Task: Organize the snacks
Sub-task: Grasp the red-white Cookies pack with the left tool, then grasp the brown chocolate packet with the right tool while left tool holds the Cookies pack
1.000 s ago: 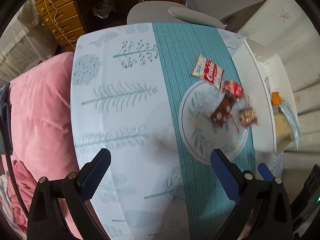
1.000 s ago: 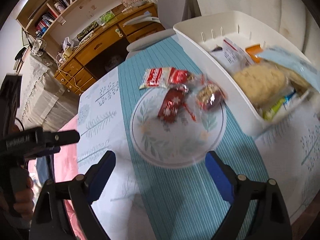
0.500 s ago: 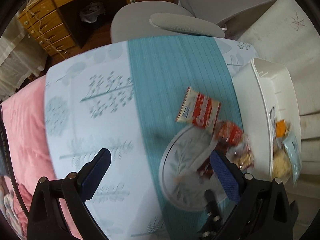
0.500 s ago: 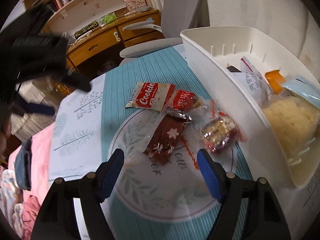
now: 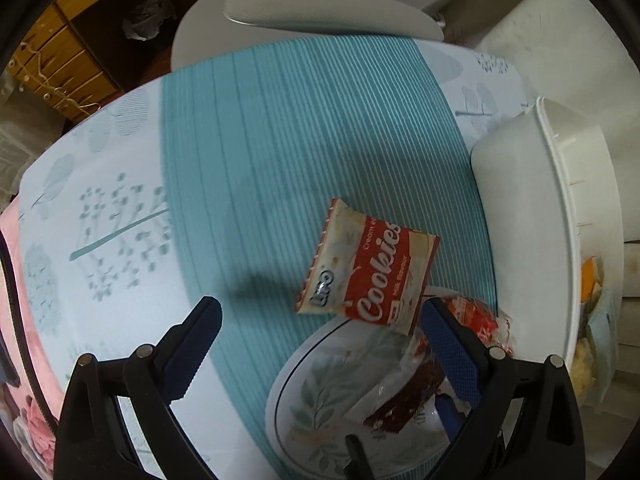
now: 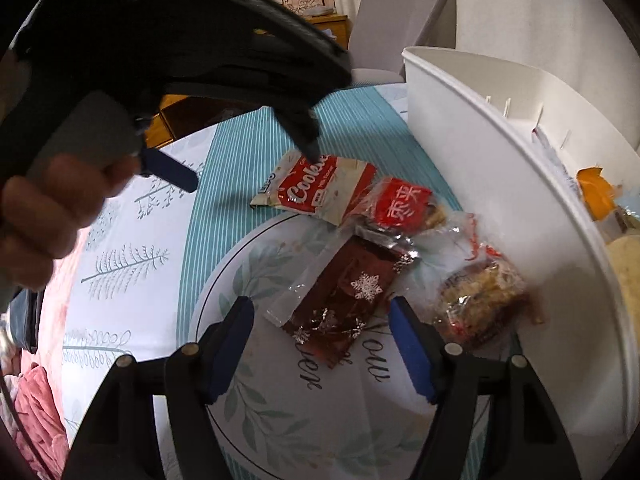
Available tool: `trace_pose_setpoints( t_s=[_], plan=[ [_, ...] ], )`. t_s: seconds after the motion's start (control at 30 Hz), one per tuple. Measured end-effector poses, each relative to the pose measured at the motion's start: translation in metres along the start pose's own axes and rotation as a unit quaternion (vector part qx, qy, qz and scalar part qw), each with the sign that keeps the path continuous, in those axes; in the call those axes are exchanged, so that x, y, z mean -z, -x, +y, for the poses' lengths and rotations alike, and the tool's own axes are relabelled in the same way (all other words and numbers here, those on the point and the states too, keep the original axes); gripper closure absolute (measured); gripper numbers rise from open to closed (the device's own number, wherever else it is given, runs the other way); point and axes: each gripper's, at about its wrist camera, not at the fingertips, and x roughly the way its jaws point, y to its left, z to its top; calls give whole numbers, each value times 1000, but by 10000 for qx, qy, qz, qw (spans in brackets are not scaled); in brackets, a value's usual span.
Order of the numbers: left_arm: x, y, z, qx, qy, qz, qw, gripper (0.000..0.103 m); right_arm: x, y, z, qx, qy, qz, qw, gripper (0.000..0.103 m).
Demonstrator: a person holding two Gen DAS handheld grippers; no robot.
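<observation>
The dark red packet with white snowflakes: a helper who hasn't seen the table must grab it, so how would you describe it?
Find the round white leaf-patterned plate beside the tall white plastic bin. The dark red snowflake packet lies in its middle, the only dark wrapper, with a clear end flap.

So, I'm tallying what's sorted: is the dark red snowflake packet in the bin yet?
No, out. The snowflake packet lies flat on the plate, beside the white bin.

A glossy foil cookie packet (image 5: 370, 270) and a shiny dark red wrapper (image 6: 344, 300) are seen at centre. The white bin (image 6: 500, 208) at right looks like smooth plastic; the teal runner (image 5: 300, 128) appears ribbed cloth.
</observation>
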Motion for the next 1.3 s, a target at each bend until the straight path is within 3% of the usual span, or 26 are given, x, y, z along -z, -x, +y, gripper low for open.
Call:
trace_pose_setpoints(
  t_s=[0.37, 0.6, 0.7, 0.8, 0.93, 1.03, 1.3],
  plan=[
    [-10, -32, -27, -247, -359, 187, 9989, 4, 2, -10, 1, -185, 129, 24, 9997, 35],
    [-13, -35, -35, -436, -440, -5, 9981, 4, 3, -12, 4, -163, 374, -27, 9992, 35],
    [-11, -32, -41, -518, -547, -212, 9969, 16, 4, -14, 11, -188, 351, -29, 9992, 35],
    [-9, -28, -45, -579, -639, -386, 9955, 35, 3, -13, 10, -256, 275, -25, 9993, 35],
    [-6, -22, -40, -430, -597, -489, 9961, 52, 0, -14, 4, -299, 231, 2, 9993, 35],
    [-3, -19, -29, -252, -388, -467, 9978, 55, -2, -14, -1, -342, 187, 30, 9992, 35],
    [11, 1, 12, -370, 101, -581, 9976, 55, -17, -15, -11, -324, -46, 83, 9994, 35]
  ],
)
